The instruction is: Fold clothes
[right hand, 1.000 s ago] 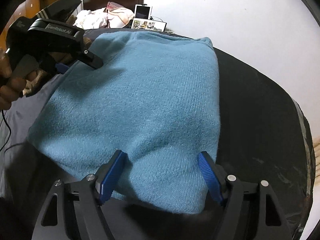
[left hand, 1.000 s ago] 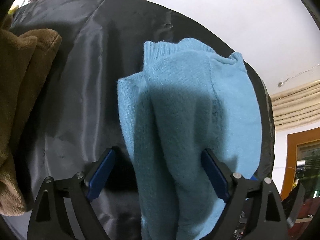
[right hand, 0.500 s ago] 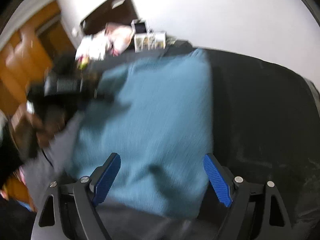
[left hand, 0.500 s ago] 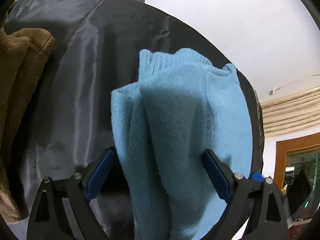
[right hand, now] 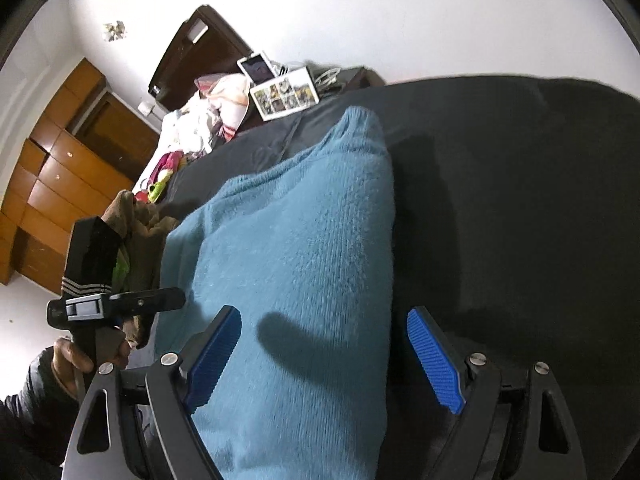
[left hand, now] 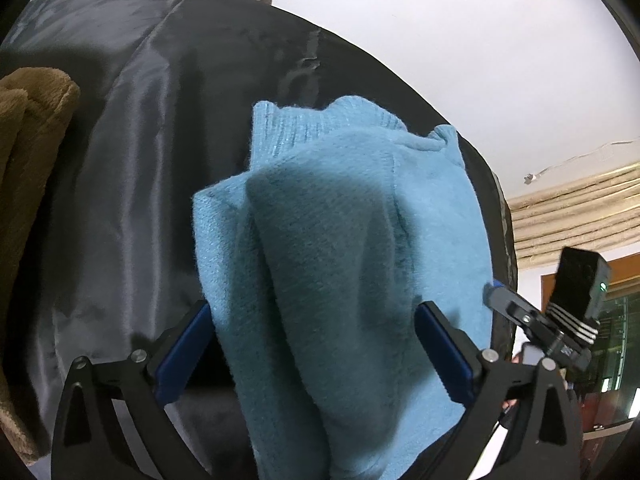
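A: What is different from a second ago?

B: Mostly the right gripper (right hand: 324, 356). A second ago it sits low at the near edge of the blue sweater (right hand: 304, 264), looking straight down its length. Half a second ago its view is a blur of motion. Now it is rolled over, so the room tilts and the wooden wardrobe (right hand: 52, 184) climbs the left of its view.

A: And the left gripper (left hand: 312, 344)?

B: It barely shifts. The sweater fills a little more of its view, and the other tool now shows at the right edge.

A: Are the tongs holding anything?

B: Both stand wide apart. The sweater runs between each pair of blue pads (right hand: 434, 360), but neither pair is pinched on the knit.

A: Where does the sweater lie?

B: On the black sheet (left hand: 132, 160), already doubled into a long narrow bundle, ribbed hem at the far end. A brown fleece garment (left hand: 28, 152) sits well to the left of it.

A: What does that mean for the folding?

B: My reading is that the right hand is repositioning. Whether it is lining up for one more fold or coming away from a finished bundle, this moment fits both
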`<state>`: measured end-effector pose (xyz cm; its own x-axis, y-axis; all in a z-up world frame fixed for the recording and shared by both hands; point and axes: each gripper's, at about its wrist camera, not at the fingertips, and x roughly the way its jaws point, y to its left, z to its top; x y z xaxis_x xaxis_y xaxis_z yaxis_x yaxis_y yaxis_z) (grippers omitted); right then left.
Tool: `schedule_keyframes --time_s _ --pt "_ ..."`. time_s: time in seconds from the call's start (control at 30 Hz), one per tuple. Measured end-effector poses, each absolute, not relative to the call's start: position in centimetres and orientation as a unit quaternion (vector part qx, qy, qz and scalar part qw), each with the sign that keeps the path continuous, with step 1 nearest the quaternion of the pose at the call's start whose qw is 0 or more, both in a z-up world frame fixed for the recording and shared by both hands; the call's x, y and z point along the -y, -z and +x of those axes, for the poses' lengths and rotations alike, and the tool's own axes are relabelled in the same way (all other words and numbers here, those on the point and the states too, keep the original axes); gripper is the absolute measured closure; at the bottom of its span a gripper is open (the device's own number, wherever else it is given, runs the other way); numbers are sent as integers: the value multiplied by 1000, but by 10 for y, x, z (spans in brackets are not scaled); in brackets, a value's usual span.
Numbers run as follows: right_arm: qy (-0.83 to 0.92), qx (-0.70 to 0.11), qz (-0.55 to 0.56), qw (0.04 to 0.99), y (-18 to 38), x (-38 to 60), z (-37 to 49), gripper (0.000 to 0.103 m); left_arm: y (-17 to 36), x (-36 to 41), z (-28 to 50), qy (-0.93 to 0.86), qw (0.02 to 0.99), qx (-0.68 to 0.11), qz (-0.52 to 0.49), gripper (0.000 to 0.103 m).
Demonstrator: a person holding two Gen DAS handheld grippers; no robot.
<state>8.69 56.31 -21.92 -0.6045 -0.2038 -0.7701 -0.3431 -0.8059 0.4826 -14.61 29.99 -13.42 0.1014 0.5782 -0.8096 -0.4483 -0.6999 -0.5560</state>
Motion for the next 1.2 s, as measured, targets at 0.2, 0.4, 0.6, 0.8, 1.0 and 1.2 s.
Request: schedule_keyframes --time_s 0.2,0.4,0.6,0.8,1.0,1.2 --pt "-833 -325 -448 24 231 -564 73 16 133 -300 -145 -668 391 49 -631 1" --pt "-824 -338 -454 9 241 -564 62 16 132 -298 -147 -662 405 57 -628 1" --pt "-821 -348 -452 2 246 -563 55 16 134 -293 -152 -652 420 65 -628 1" --pt "-812 -366 -453 -16 247 -565 49 3 132 -299 -151 -648 430 54 -627 5" --pt "-821 -310 -479 6 241 -546 40 5 129 -302 -149 -654 422 42 -626 25" --pt "-834 -294 -465 36 233 -538 48 41 123 -309 -138 -668 412 38 -619 37"
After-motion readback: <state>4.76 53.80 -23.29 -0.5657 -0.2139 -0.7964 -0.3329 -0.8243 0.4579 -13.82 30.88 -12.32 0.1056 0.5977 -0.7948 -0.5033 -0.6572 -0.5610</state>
